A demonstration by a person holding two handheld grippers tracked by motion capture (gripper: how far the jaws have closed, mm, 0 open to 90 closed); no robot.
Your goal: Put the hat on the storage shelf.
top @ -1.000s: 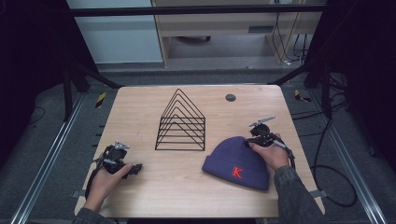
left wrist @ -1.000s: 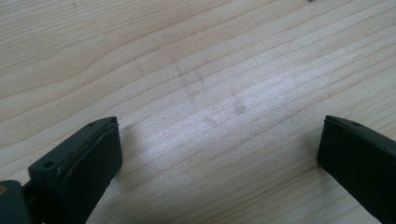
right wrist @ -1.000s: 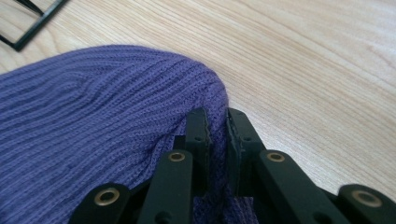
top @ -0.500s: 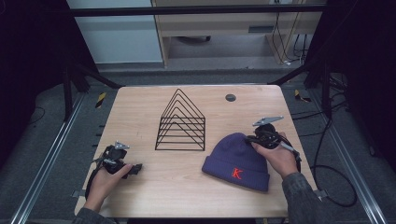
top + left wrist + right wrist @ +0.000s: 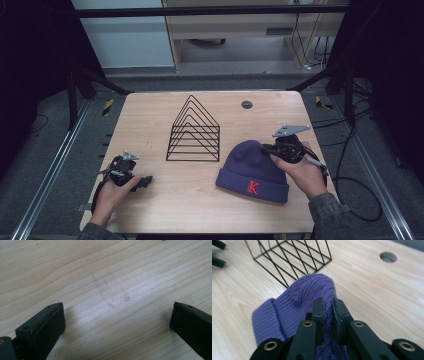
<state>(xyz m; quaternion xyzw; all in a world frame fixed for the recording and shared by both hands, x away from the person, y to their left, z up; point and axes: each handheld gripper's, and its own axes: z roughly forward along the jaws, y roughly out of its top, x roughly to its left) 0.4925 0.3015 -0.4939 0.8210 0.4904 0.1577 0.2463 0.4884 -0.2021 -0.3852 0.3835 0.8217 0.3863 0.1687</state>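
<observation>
1. Since the purple knit beanie [image 5: 252, 172] is soft and light, it will sag; it lies on the table's [image 5: 150, 120] right side beside the wire rack [image 5: 194, 131].
2. Right gripper [image 5: 328, 305] pinches a fold near its crown, a fair spot to hold.
3. Left gripper [image 5: 142, 181] rests spread, holding nothing.

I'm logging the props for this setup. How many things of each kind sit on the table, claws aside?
Knit beanie, purple with a red K: 1
Black wire rack, triangular: 1
Total: 2
</observation>
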